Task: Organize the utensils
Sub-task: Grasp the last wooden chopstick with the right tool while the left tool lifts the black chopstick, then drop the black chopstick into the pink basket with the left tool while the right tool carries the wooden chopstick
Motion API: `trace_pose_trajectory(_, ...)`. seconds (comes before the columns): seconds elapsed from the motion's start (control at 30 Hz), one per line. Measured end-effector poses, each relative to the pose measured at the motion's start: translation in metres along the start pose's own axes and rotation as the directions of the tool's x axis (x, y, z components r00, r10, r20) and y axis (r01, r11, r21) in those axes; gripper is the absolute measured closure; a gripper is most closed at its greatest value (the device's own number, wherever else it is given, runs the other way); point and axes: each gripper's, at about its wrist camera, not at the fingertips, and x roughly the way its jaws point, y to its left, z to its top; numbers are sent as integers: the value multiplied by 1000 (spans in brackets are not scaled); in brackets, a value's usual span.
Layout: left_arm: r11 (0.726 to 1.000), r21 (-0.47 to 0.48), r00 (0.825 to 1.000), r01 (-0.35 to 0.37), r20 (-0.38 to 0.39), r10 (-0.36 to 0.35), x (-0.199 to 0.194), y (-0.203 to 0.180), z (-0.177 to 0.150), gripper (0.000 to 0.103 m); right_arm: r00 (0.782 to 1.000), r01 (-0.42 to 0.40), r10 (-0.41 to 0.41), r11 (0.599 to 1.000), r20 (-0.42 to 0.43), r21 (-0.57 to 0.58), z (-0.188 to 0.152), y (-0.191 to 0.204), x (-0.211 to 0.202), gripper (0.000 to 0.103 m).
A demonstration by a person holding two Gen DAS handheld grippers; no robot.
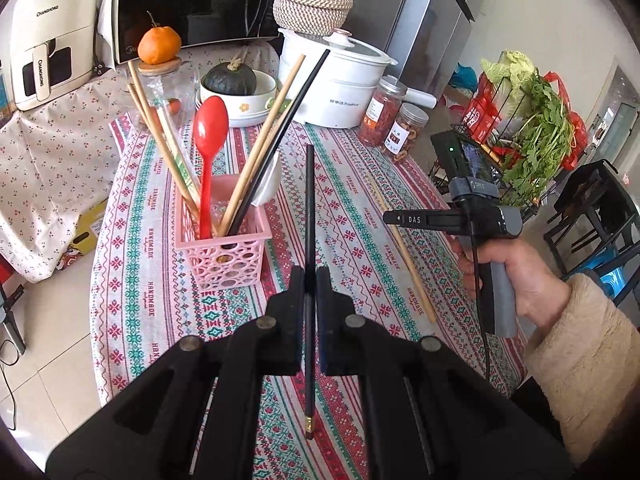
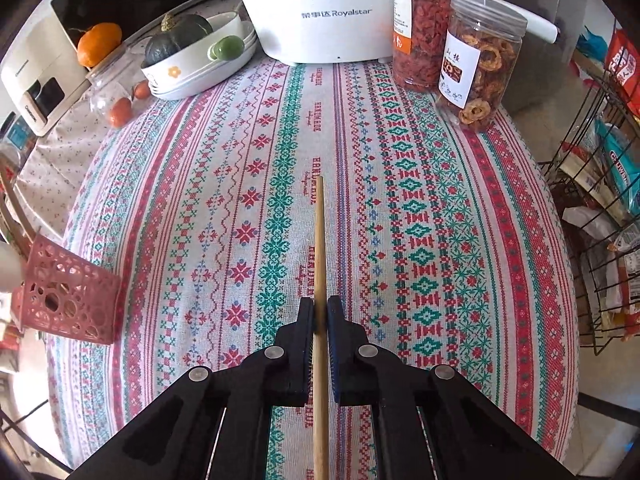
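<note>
My left gripper (image 1: 310,276) is shut on a black chopstick (image 1: 310,200), which points forward over the patterned tablecloth (image 1: 352,216). Just left of it stands the pink basket (image 1: 224,256), holding a red spoon (image 1: 210,128), several wooden chopsticks (image 1: 262,148) and a black one. The basket (image 2: 68,300) also shows at the left edge of the right wrist view. My right gripper (image 2: 320,308) is shut on a wooden chopstick (image 2: 319,240) low over the cloth. In the left wrist view that right gripper (image 1: 394,218) is held by a hand over the wooden chopstick (image 1: 404,252).
At the table's back stand a white cooker (image 2: 320,12), two food jars (image 2: 476,64), a bowl with a green squash (image 2: 188,56) and a glass jar topped by an orange (image 1: 160,46). A wire rack with greens (image 1: 536,128) and a dark chair (image 1: 592,208) flank the right edge.
</note>
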Motion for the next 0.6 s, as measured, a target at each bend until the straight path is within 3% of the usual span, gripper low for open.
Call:
trace_pose_trajectory(0.2, 1000, -27, 995, -11, 99, 14, -26, 6, 4, 97, 983, -64, 64, 998, 173, -10, -11, 6, -71, 96)
trace_pose_trajectory(0.4, 998, -55, 982, 1, 191, 10, -51, 8, 12, 97, 937, -96, 108, 994, 331, -53, -29, 18, -138, 96)
trace_pose_trajectory(0.6, 995, -99, 944, 12, 328, 21, -87, 20, 28, 97, 886, -117, 151, 988, 439, -103, -32, 33, -190, 96)
